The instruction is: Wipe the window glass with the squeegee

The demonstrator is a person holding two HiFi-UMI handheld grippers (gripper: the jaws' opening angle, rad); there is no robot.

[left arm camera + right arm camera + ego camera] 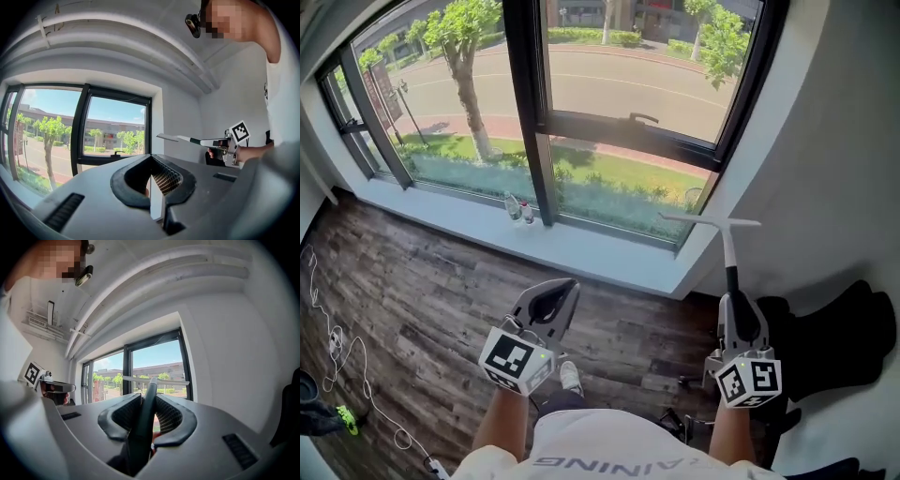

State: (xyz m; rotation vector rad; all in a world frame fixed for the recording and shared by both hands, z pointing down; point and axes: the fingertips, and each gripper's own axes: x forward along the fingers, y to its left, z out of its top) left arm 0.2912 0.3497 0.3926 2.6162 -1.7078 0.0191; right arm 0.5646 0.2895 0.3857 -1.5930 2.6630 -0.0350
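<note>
My right gripper [733, 298] is shut on the dark handle of the squeegee [728, 255]. The handle points up and its white T-shaped blade hangs just short of the window's lower right corner, apart from the glass [619, 84]. In the right gripper view the squeegee [143, 427] runs between the pads of the right gripper [149, 397] toward the window. My left gripper [567, 286] is low over the wooden floor, shut with nothing in it. In the left gripper view the left gripper [151, 158] faces the window, with the squeegee [187, 138] to its right.
A white sill [581, 248] runs under the black-framed window, with two small bottles [517, 208] standing on it by the middle post. A window handle [644, 118] sits on the crossbar. A white wall [825, 141] stands at right, a black bag [834, 337] below it. Cables [337, 347] lie on the floor at left.
</note>
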